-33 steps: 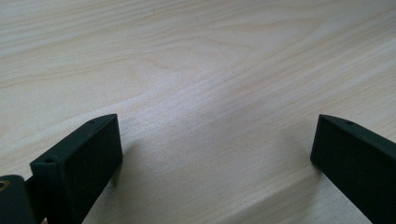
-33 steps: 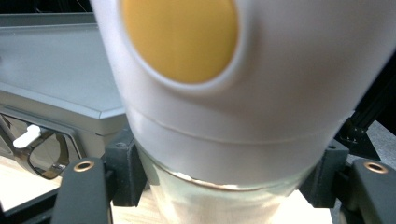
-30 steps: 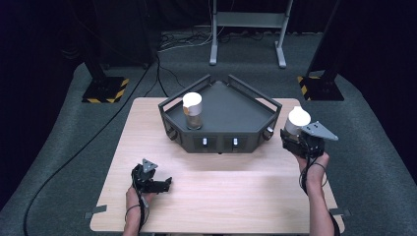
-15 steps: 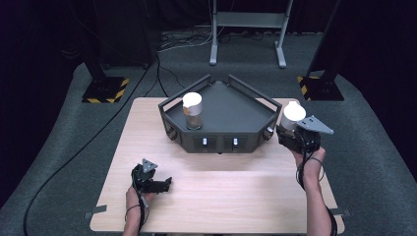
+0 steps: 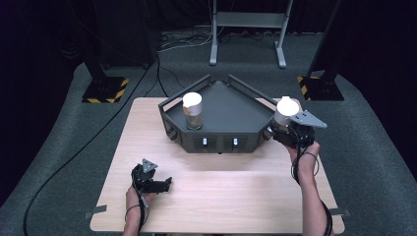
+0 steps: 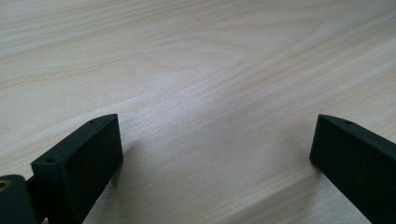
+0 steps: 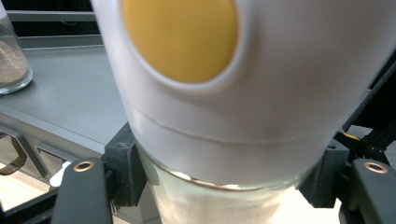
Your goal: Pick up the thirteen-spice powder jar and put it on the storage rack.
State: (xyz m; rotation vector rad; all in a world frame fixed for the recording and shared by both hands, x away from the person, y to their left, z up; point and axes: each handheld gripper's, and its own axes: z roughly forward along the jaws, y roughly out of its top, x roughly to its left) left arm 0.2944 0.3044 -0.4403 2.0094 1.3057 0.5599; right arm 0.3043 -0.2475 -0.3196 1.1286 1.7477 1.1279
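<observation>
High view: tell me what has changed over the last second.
The right gripper, shut on the white-capped jar, has carried it up and toward the dark tray, nearly to its right corner. The left gripper stayed open on the table; the jar on the tray has not moved.

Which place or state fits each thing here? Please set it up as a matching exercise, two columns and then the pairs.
Things:
1. jar with brown contents
2. white-capped jar
3. left claw
4. tray

Places or states:
A. clamped in the right claw, at the tray's right edge
B. dark grey, at the far side of the wooden table
C. standing inside the tray, on its left side
D. open, low over bare wood

Pairs: 1-C, 2-A, 3-D, 4-B
</observation>
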